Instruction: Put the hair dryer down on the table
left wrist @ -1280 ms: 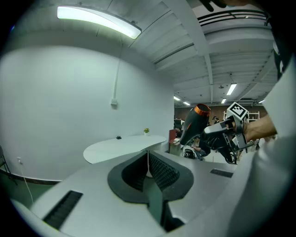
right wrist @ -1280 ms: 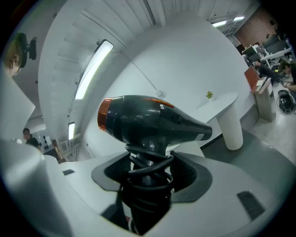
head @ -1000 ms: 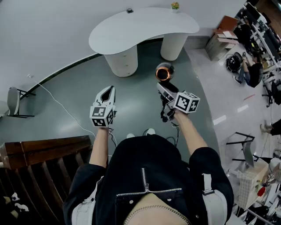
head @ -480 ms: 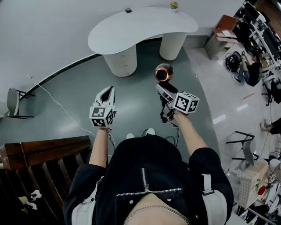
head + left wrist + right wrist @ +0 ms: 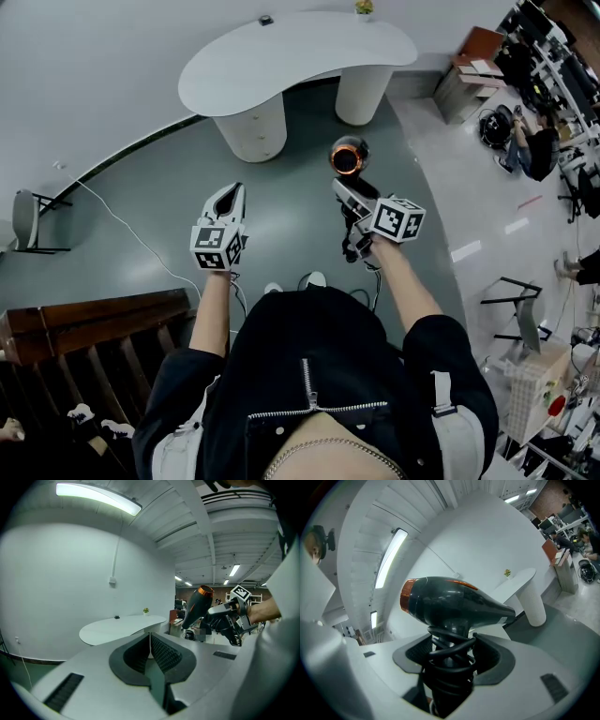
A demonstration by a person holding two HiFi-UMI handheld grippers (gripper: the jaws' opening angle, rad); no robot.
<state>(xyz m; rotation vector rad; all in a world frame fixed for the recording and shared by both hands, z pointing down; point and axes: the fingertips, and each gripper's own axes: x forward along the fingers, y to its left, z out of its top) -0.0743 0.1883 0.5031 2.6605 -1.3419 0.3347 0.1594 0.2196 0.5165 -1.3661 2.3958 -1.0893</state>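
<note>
A dark hair dryer (image 5: 348,157) (image 5: 450,603) (image 5: 196,605) with an orange rear ring is held up in the air, its cord wound round the handle. My right gripper (image 5: 351,197) (image 5: 452,653) is shut on that handle. My left gripper (image 5: 226,199) (image 5: 150,651) is shut with nothing between its jaws, level with the right one and to its left. The white curved table (image 5: 281,61) (image 5: 117,627) (image 5: 515,585) stands ahead on two round pedestals, some way beyond both grippers.
A small potted plant (image 5: 363,7) and a small dark object (image 5: 266,20) sit at the table's far edge. A white cable (image 5: 122,230) runs over the grey floor at left. A wooden bench (image 5: 84,328) is at lower left; desks and a seated person (image 5: 534,150) are at right.
The view has shifted slightly so the table sits a little higher and further left. Both grippers and the hair dryer keep the same places.
</note>
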